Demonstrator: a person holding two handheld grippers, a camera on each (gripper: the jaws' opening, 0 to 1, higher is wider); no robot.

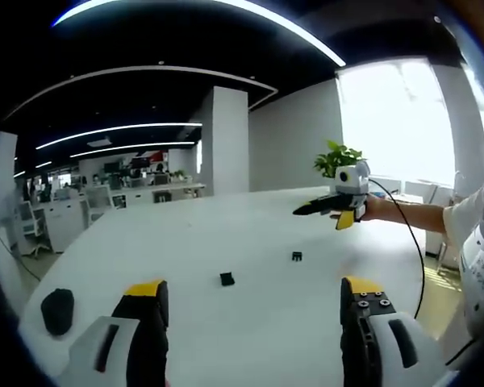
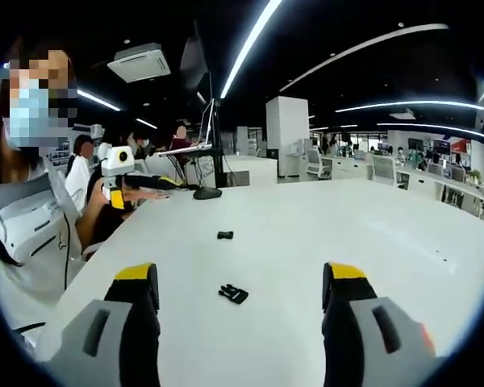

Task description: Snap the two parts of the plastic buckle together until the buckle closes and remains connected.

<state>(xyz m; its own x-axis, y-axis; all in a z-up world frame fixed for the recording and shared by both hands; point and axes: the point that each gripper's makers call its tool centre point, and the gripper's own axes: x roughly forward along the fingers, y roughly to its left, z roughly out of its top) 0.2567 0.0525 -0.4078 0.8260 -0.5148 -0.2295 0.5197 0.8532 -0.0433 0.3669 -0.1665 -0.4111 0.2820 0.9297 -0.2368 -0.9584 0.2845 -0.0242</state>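
Note:
Two small black buckle parts lie apart on the white table (image 1: 185, 242). In the left gripper view, a blocky part (image 1: 227, 279) is nearer me and a pronged part (image 1: 296, 256) lies further right. My left gripper (image 1: 253, 286) is open above the table's near edge, short of both parts. In the right gripper view, the pronged part (image 2: 233, 293) lies between my open right gripper's (image 2: 240, 272) jaws, and the blocky part (image 2: 225, 235) is farther off. Each gripper appears in the other's view, held over the table: right gripper (image 1: 339, 208), left gripper (image 2: 117, 173).
A dark rounded object (image 1: 57, 310) rests near the table's edge; the right gripper view shows it too (image 2: 207, 193). A potted plant (image 1: 336, 158) stands at the far side. A person (image 2: 32, 201) holds the grippers. Office desks and chairs lie beyond.

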